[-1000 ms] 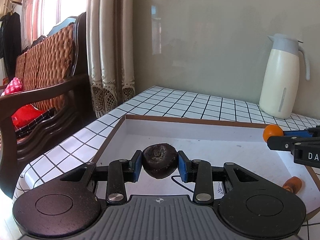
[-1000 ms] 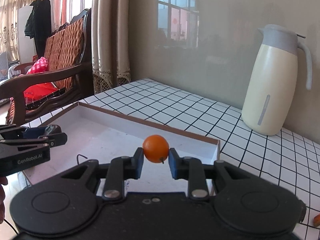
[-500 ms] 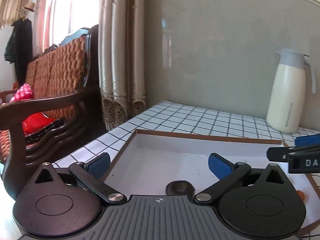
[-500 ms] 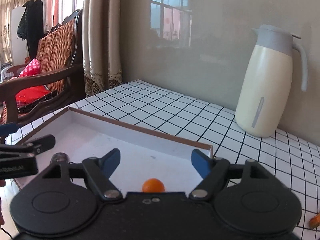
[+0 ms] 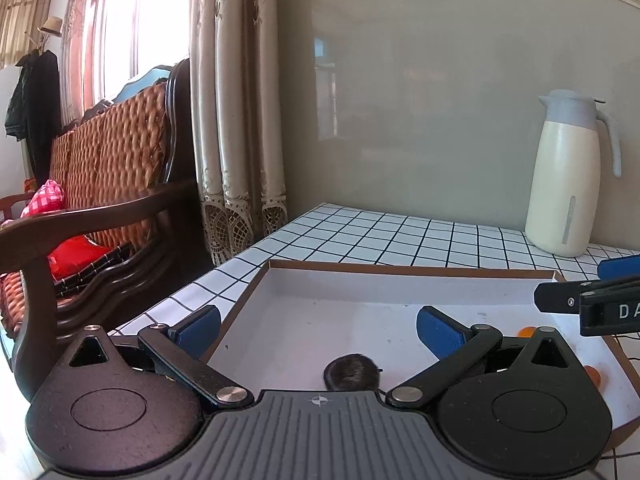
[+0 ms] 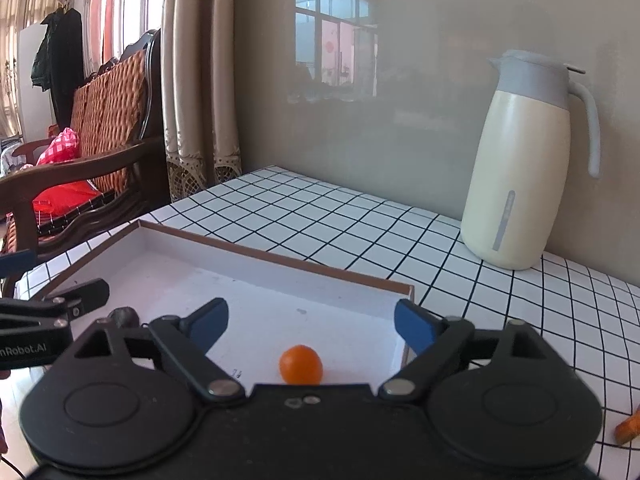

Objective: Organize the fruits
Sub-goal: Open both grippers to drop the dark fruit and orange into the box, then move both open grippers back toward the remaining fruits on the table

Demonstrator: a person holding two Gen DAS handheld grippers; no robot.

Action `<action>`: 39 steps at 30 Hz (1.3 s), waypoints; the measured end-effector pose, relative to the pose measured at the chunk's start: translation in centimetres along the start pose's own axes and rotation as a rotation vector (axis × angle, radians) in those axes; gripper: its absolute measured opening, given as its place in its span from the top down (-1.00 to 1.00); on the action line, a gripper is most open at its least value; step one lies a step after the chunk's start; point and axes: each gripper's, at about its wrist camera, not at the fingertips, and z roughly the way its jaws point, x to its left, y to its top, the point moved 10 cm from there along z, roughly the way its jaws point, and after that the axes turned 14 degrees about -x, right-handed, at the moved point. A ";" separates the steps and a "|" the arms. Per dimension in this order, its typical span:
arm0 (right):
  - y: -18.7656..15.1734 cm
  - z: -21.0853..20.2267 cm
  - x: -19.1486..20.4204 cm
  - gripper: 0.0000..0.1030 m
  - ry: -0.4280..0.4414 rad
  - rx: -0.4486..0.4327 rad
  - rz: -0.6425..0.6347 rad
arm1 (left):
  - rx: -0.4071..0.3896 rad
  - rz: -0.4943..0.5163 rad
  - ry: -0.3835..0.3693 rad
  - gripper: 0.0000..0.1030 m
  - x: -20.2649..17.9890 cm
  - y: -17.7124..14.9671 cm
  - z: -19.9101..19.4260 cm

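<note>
A shallow white tray with a brown rim (image 5: 400, 270) (image 6: 280, 260) lies on the tiled table. A dark round fruit (image 5: 351, 374) (image 6: 125, 316) rests on the tray floor just below my left gripper (image 5: 318, 326), which is open and empty above it. A small orange fruit (image 6: 301, 365) lies in the tray below my right gripper (image 6: 311, 322), also open and empty. The right gripper shows at the right edge of the left wrist view (image 5: 592, 304); the left gripper shows at the left of the right wrist view (image 6: 48, 312). Another orange piece (image 5: 596, 376) lies at the tray's right side.
A cream thermos jug (image 5: 568, 176) (image 6: 524, 160) stands at the back right against the wall. An orange piece (image 6: 628, 428) lies on the table right of the tray. A wooden wicker sofa (image 5: 92, 208) and curtains (image 5: 236, 120) stand beyond the table's left edge.
Both grippers opened and dropped their fruits into the tray: the dark fruit from the left, the orange one from the right. Both grippers then rose and drew back slightly.
</note>
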 end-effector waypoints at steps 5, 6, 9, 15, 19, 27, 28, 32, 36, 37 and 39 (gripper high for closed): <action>0.6 -1.9 -0.2 -0.88 -0.006 -0.031 0.003 | -0.014 0.001 -0.007 -1.00 -0.2 0.4 -1.6; 0.8 -2.6 -0.3 -0.88 -0.009 -0.041 0.002 | -0.021 0.001 -0.012 -1.00 -0.3 0.6 -2.2; 0.6 -5.1 -0.9 -0.88 -0.019 -0.062 0.011 | -0.046 -0.003 -0.023 -1.00 -0.5 1.0 -4.1; -1.4 -11.0 -3.0 -0.88 -0.087 -0.101 0.010 | -0.083 -0.015 -0.066 -1.00 -2.1 1.1 -7.8; -2.3 -14.4 -5.3 -0.88 -0.154 -0.122 0.013 | -0.086 -0.027 -0.121 -1.00 -4.4 1.0 -9.9; -4.1 -18.7 -9.9 -0.88 -0.265 -0.117 0.049 | -0.086 0.024 -0.248 -1.00 -10.8 0.4 -12.8; -4.2 -19.3 -10.2 -0.88 -0.281 -0.121 0.042 | -0.088 0.023 -0.259 -1.00 -11.4 0.4 -13.1; -4.7 -21.0 -12.0 -0.88 -0.328 -0.106 0.012 | -0.095 0.034 -0.312 -1.00 -14.2 0.3 -14.4; -6.0 -22.2 -13.4 -0.81 -0.345 -0.060 -0.016 | -0.099 0.048 -0.355 -1.00 -16.6 0.2 -15.3; -6.4 -22.4 -13.6 -0.78 -0.350 -0.051 -0.017 | -0.099 0.047 -0.360 -1.00 -17.0 0.1 -15.4; -7.2 -22.7 -14.0 -0.68 -0.343 -0.024 -0.013 | -0.095 0.042 -0.376 -1.00 -17.9 -0.1 -15.6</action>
